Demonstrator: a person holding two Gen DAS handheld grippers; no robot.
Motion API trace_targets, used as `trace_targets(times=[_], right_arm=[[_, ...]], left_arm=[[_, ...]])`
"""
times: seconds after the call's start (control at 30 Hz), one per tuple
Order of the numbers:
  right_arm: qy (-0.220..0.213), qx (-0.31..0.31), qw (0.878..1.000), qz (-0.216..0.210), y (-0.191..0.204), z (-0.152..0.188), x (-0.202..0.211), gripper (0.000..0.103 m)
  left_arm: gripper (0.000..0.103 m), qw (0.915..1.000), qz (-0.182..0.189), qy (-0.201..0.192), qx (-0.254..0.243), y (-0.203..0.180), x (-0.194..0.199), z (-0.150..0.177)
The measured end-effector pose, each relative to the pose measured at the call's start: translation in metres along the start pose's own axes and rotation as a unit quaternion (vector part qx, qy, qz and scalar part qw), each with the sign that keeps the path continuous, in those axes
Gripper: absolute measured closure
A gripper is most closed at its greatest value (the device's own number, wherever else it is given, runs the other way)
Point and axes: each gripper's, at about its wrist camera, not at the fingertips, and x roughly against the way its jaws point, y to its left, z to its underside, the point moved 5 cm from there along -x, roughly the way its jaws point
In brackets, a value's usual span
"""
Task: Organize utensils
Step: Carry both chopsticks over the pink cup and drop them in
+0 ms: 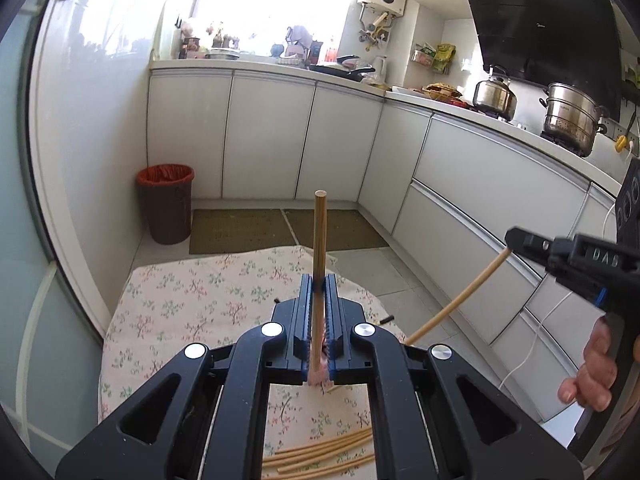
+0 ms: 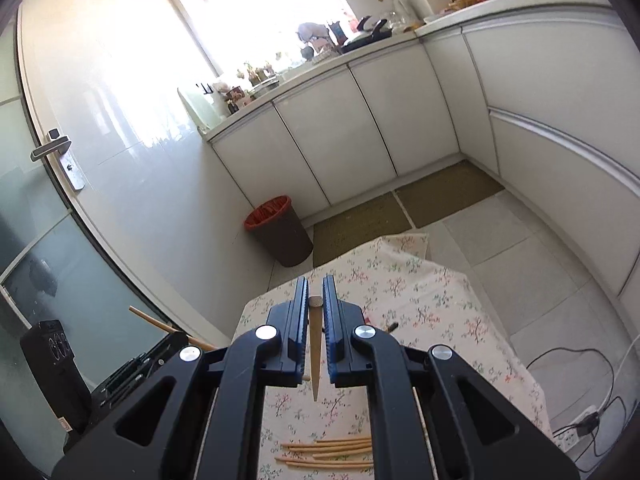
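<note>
My left gripper (image 1: 319, 282) is shut on a wooden chopstick (image 1: 319, 240) that stands upright between its fingers, above the floral-cloth table (image 1: 192, 292). My right gripper (image 2: 316, 286) is shut on another wooden chopstick (image 2: 315, 344), seen end-on and pointing along the fingers. In the left wrist view the right gripper (image 1: 514, 238) shows at the right with its chopstick (image 1: 456, 300) slanting down to the left. Several more chopsticks (image 1: 320, 454) lie in a loose bundle on the cloth near the front; they also show in the right wrist view (image 2: 332, 452).
A brown bin with a red liner (image 1: 165, 204) stands on the floor by the wall beyond the table. White cabinets (image 1: 480, 184) run along the back and right. Cables and a power strip (image 2: 580, 428) lie on the floor at the right.
</note>
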Motion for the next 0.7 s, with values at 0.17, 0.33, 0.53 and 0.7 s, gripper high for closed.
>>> trace_targets(times=[0.17,0.33,0.53,0.7], right_arm=[[-0.023,0.025,0.999,0.021,0.002,-0.031,-0.017,0.095],[-0.025,0.045,0.998,0.042,-0.005,-0.039,-0.051,0.095],[-0.001,0.085,0.996,0.034,-0.004,-0.022,-0.098,0.095],[0.01,0.07,0.997,0.032,-0.012,-0.01,-0.113,0.087]], left_arm=[[0.098,1.0,0.007,0.002,-0.007,-0.011,-0.023,-0.016],[0.098,0.9997,0.012,0.02,-0.007,-0.021,-0.054,-0.014],[0.097,0.9977,0.005,0.068,-0.009,-0.024,-0.096,0.011],[0.096,0.9961,0.011,0.087,0.006,-0.02,-0.117,0.027]])
